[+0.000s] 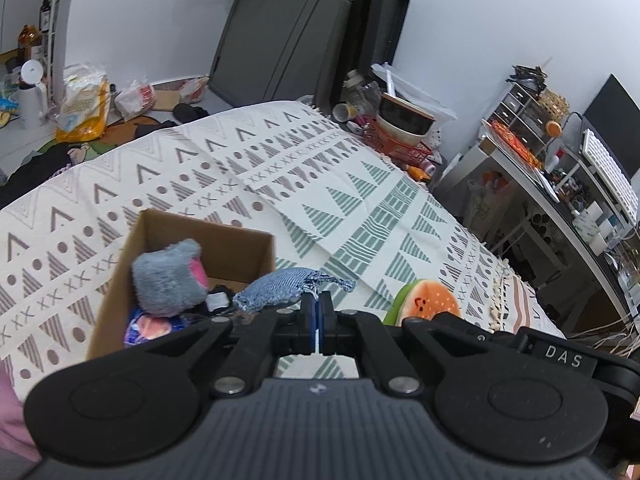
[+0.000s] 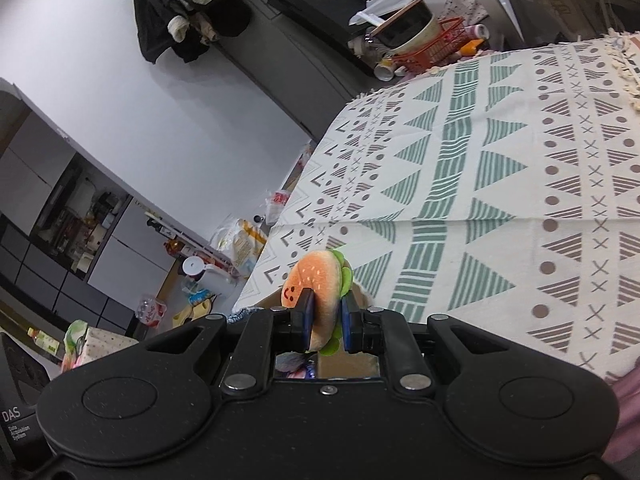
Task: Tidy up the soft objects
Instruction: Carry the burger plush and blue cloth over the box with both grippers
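My left gripper is shut on a blue woven cloth pouch, held over the near right corner of an open cardboard box on the patterned bedspread. Inside the box lie a grey and pink plush and a blue-pink soft item. My right gripper is shut on an orange burger plush with a smiley face, raised above the box edge. The burger plush also shows in the left wrist view, to the right of my fingers.
A red wire basket with a bowl stands past the bed's far corner. A cluttered desk with a keyboard runs along the right. Bags and bottles sit on the floor at far left. Dark clothes hang on the wall.
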